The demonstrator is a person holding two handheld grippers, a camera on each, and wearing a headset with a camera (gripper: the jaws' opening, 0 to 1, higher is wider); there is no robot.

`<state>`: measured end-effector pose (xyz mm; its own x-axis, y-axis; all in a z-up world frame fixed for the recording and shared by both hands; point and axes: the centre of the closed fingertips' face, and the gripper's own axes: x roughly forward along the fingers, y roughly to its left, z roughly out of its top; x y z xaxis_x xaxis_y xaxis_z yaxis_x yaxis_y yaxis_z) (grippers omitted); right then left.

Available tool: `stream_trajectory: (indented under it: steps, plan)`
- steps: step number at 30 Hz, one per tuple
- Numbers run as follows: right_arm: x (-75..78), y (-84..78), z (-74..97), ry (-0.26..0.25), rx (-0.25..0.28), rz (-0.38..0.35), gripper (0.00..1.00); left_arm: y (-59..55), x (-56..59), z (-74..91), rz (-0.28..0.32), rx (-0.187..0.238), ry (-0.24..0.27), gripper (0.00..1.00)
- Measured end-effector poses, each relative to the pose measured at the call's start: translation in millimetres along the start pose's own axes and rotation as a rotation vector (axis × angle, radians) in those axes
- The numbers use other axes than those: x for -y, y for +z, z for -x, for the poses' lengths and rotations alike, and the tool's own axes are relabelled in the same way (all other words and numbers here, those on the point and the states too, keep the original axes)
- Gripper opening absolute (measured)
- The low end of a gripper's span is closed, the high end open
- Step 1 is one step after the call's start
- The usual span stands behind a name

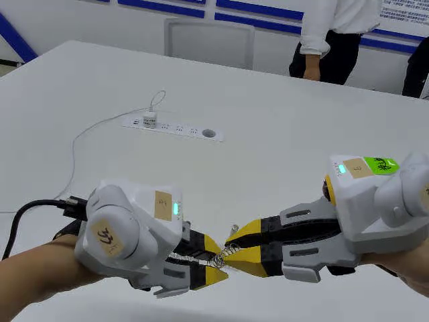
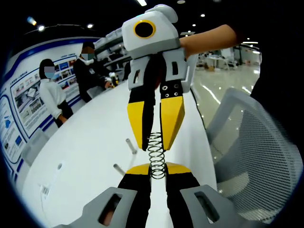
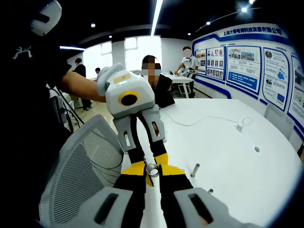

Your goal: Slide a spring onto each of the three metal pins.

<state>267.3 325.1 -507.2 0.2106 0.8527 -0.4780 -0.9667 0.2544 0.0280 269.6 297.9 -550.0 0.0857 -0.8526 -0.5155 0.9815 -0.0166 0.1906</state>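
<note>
The lower end of the coiled metal spring (image 2: 156, 156) is hidden between the jaws of the left tool (image 2: 158, 171), at 6 o'clock.

Left tool (image 1: 216, 267): white-grey housing (image 1: 127, 221), yellow-black jaws, black cable (image 1: 33, 208), tan sticker (image 1: 162, 204), teal LED (image 1: 176, 208). Right tool (image 1: 236, 249): same colours, green label (image 1: 381, 164).

Grippers: I count two, left gripper (image 1: 218, 260) and right gripper (image 1: 232, 251).
Springs: one spring (image 2: 156, 156).
Pins: two, nearer pin (image 2: 118, 168) and farther pin (image 2: 129, 144).
Power strips: one power strip (image 1: 173, 127), far left.
Chargers: one charger (image 1: 149, 121).
Chairs: one chair (image 1: 209, 41), far side.
People: two, person (image 1: 332, 33) and second person (image 1: 415, 67), far right.
</note>
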Motion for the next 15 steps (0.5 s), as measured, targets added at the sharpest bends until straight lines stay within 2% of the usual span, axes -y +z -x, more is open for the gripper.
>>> stream_trajectory:
  steps: [8, 12, 15]
  plan:
    - [0.4, 8.0, -1.5, 0.000, 0.048, -0.034, 0.10, 4.8, -0.4, -0.2, 0.016, 0.016, 0.008, 0.10]
    - [1.6, 10.9, -2.0, -0.008, 0.057, -0.048, 0.10, 7.9, -1.3, -1.1, 0.046, 0.024, 0.012, 0.10]
    - [5.6, 10.0, -1.2, -0.032, 0.048, -0.033, 0.09, 7.0, -4.0, -2.3, 0.038, 0.015, 0.029, 0.11]
